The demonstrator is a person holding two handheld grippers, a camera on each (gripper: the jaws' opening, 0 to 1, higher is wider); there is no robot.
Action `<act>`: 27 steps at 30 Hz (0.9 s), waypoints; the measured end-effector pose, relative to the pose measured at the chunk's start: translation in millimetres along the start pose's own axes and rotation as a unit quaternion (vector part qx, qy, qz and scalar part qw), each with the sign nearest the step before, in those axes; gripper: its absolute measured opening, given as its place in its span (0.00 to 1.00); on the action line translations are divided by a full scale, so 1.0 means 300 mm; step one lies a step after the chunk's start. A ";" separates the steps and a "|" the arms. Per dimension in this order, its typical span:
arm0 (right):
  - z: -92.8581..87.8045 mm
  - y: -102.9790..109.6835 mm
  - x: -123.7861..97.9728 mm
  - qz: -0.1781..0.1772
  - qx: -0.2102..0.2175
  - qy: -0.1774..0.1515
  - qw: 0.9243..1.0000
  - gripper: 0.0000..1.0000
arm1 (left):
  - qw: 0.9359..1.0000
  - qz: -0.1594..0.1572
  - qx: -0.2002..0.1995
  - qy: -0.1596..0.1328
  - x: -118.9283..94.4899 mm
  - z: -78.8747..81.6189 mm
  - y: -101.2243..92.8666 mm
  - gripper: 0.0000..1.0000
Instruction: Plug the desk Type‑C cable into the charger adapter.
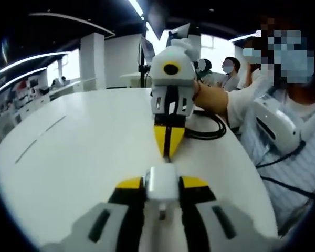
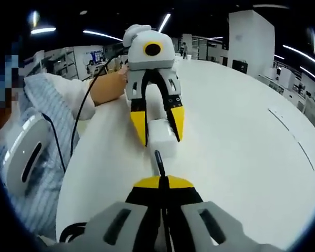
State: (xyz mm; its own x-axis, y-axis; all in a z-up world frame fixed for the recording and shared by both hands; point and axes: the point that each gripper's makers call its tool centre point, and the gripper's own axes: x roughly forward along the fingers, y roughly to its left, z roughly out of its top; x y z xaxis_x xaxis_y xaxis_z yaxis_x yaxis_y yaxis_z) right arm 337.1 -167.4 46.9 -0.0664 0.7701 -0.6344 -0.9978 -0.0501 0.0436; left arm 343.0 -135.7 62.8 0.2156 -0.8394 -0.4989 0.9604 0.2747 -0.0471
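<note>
Charger adapter (image 1: pixel 161 183) pinched in left tongs (image 1: pixel 161 185), cable plug (image 2: pixel 158 159) in right tongs (image 2: pixel 161 181) just beside.

The charger adapter (image 1: pixel 161 184) sat clamped between the jaws of the left gripper (image 1: pixel 163 188) at six o'clock in the left gripper view, just above the table (image 1: pixel 84 157). Straight ahead at twelve o'clock, the right gripper (image 1: pixel 168 144) pointed back at it, jaws pressed together on the Type-C cable (image 2: pixel 159 163), whose tip stood just before the adapter. The cable's loop (image 1: pixel 210 128) lay on the table at two o'clock, beside a person's forearm (image 1: pixel 212 100).
</note>
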 end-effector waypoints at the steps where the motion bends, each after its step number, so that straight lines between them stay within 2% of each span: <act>1: 0.001 -0.002 0.000 -0.001 0.001 -0.001 1.000 0.00 | 1.000 0.002 0.000 0.002 0.001 0.000 0.001 0.23; 14: 0.017 -0.013 0.005 -0.015 -0.005 0.007 1.000 0.00 | 1.000 0.015 -0.006 0.021 0.012 -0.004 0.019 0.24; 21: 0.017 -0.004 0.002 -0.012 -0.010 0.006 1.000 0.00 | 1.000 0.015 -0.002 0.021 0.008 -0.006 0.019 0.25; 23: 0.017 0.003 0.004 -0.007 -0.016 0.000 1.000 0.00 | 1.000 0.012 -0.003 0.018 0.002 -0.009 0.021 0.25; 25: 0.021 -0.007 0.008 -0.018 -0.031 -0.006 0.999 0.01 | 1.000 0.012 -0.006 0.016 0.000 -0.010 0.023 0.25; 26: 0.024 -0.001 0.014 -0.013 -0.051 -0.012 0.999 0.01 | 1.000 0.013 -0.006 0.015 -0.004 -0.011 0.024 0.25; 27: 0.018 0.006 0.015 -0.006 -0.045 -0.010 0.999 0.01 | 1.000 0.012 -0.005 0.014 -0.007 -0.012 0.024 0.25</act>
State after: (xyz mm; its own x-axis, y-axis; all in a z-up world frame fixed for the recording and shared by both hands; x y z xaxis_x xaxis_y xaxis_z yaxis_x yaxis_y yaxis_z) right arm 334.9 -160.6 48.1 -0.0551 0.7835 -0.6190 -0.9948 -0.0965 -0.0335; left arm 348.8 -130.3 60.4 0.2340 -0.8193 -0.5234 0.9532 0.2994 -0.0427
